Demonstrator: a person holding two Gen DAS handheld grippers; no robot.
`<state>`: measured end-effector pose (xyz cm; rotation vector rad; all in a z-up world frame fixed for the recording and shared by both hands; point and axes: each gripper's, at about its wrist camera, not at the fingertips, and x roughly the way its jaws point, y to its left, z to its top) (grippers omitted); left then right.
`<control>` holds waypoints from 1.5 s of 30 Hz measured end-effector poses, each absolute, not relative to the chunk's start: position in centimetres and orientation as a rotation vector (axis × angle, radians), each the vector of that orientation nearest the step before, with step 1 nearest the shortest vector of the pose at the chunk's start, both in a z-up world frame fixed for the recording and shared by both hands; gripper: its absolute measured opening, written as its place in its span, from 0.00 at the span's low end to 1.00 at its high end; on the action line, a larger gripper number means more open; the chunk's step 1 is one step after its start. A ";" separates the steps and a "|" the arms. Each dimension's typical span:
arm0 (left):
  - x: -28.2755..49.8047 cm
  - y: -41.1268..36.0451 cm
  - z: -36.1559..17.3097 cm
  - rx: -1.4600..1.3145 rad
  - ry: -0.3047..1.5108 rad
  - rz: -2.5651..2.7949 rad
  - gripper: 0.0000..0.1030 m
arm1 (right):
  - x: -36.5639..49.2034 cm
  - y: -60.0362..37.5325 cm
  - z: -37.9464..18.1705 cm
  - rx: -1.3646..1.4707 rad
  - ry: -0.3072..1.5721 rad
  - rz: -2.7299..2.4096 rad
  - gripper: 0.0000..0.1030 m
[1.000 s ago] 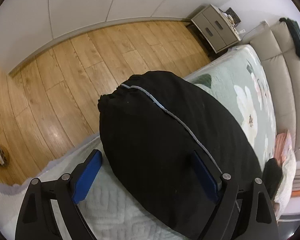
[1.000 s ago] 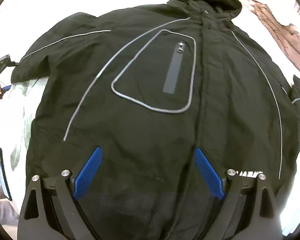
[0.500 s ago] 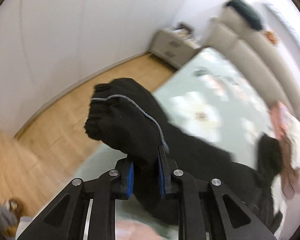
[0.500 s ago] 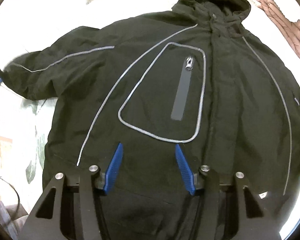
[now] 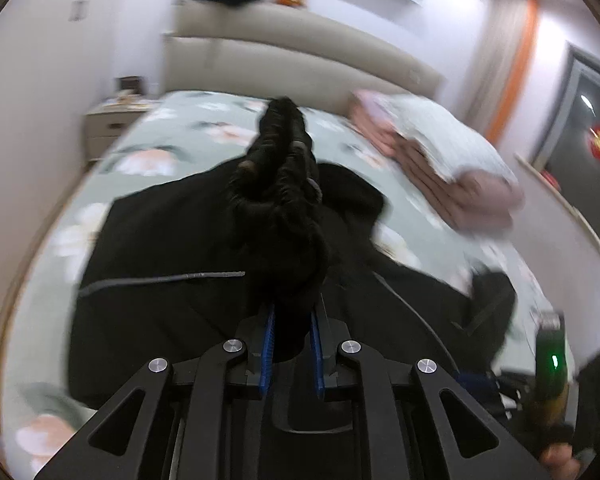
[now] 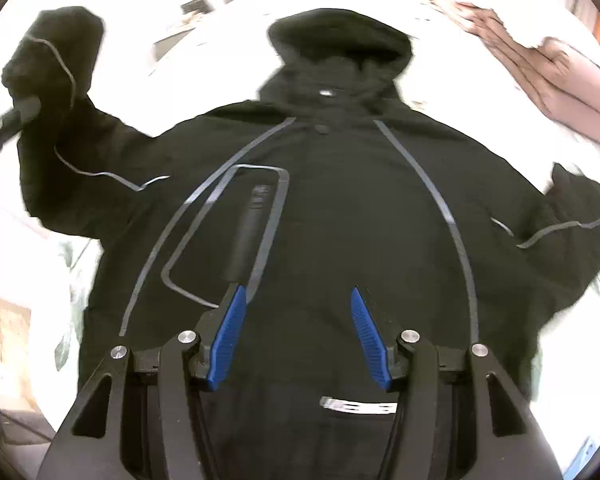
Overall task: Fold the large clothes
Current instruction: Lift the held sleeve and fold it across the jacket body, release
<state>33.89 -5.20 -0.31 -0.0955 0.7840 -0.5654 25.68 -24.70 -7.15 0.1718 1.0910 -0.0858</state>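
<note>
Black jacket [image 6: 340, 208] sleeve cuff [image 5: 278, 184] pinched in our closing left tool [image 5: 292, 344], right tool [image 6: 298, 336] spread above the hem; we next lay the sleeve across the chest.

The left gripper [image 5: 292, 330] points downward at a slant, its blue pads [image 5: 267, 336] closing tight on the bunched cuff of the black jacket's sleeve [image 5: 278, 200], lifted off the bed. The right gripper [image 6: 298, 336] tilts steeply down over the jacket front, jaws half parted, pads [image 6: 230, 336] gripping nothing.
</note>
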 end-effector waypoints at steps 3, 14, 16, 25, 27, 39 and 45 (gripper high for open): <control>32.6 -10.6 -2.6 -0.094 0.852 -0.695 0.15 | 25.5 -27.4 -7.0 0.163 1.072 -0.160 0.57; 33.2 -13.3 -5.4 -0.116 0.989 -0.860 0.45 | 28.2 -31.3 -8.4 0.324 1.037 -0.148 0.59; 34.0 -12.0 -5.5 -0.092 0.983 -0.781 0.46 | 29.1 -31.3 -9.4 0.372 1.049 -0.115 0.59; 36.2 -7.0 -8.8 0.029 1.010 -0.542 0.46 | 32.0 -31.7 -16.3 0.621 1.178 -0.012 0.60; 36.6 -7.0 -9.3 0.047 1.009 -0.529 0.46 | 32.6 -31.4 -16.8 0.673 1.175 0.053 0.51; 39.1 -8.6 -9.9 0.079 1.030 -0.537 0.46 | 30.0 -34.4 -5.8 0.170 1.005 -0.214 0.27; 40.2 -10.8 -17.1 0.098 1.185 -0.520 0.46 | 29.3 -40.3 -10.3 0.196 1.107 -0.312 0.27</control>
